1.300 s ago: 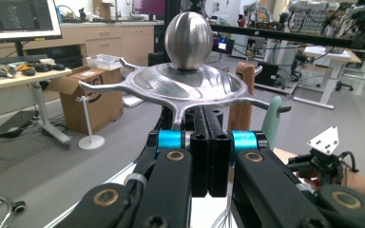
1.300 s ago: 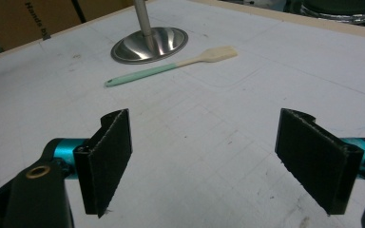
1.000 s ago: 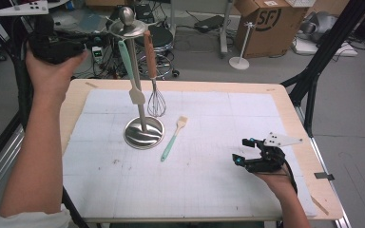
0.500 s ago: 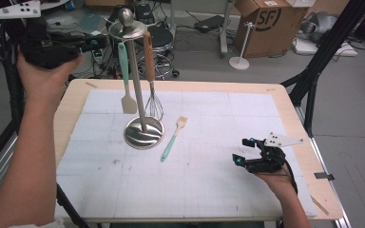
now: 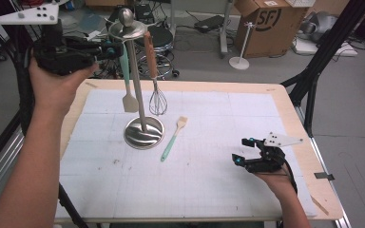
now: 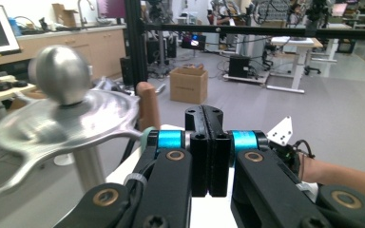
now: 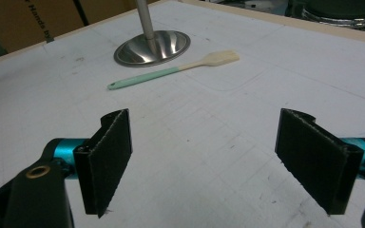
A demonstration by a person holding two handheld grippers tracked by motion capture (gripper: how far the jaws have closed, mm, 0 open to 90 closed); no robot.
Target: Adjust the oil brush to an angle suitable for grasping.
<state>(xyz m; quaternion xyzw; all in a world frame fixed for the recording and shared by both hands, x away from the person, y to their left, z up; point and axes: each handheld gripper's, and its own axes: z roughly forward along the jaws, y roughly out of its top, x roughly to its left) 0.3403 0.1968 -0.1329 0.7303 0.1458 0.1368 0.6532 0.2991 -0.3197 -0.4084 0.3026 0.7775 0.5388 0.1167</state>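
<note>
A steel utensil stand (image 5: pixel 144 132) rises from the white mat, its ball top (image 6: pixel 61 71) close to my left gripper. From its arms hang a mint spatula (image 5: pixel 129 100) and a whisk (image 5: pixel 157 102) with a brown handle (image 6: pixel 148 104). A mint-handled brush (image 5: pixel 172 140) lies flat right of the stand's base (image 7: pixel 152 46). My left gripper (image 5: pixel 116 47) is held high beside the spatula's top end; its jaws (image 6: pixel 204 114) are shut with nothing between them. My right gripper (image 5: pixel 240 151) rests low at the mat's right, open (image 7: pixel 223 152) and empty.
The table's wooden edge (image 5: pixel 285 102) frames the mat. A cardboard box (image 5: pixel 261 21), a stool and black frame legs (image 5: pixel 313 71) stand on the floor beyond. Bare mat lies in front of the right gripper (image 6: pixel 285 142).
My left hand and gripper have shifted sideways and a little up by the stand's top. The hanging spatula has swung slightly. The right gripper has stayed put.
</note>
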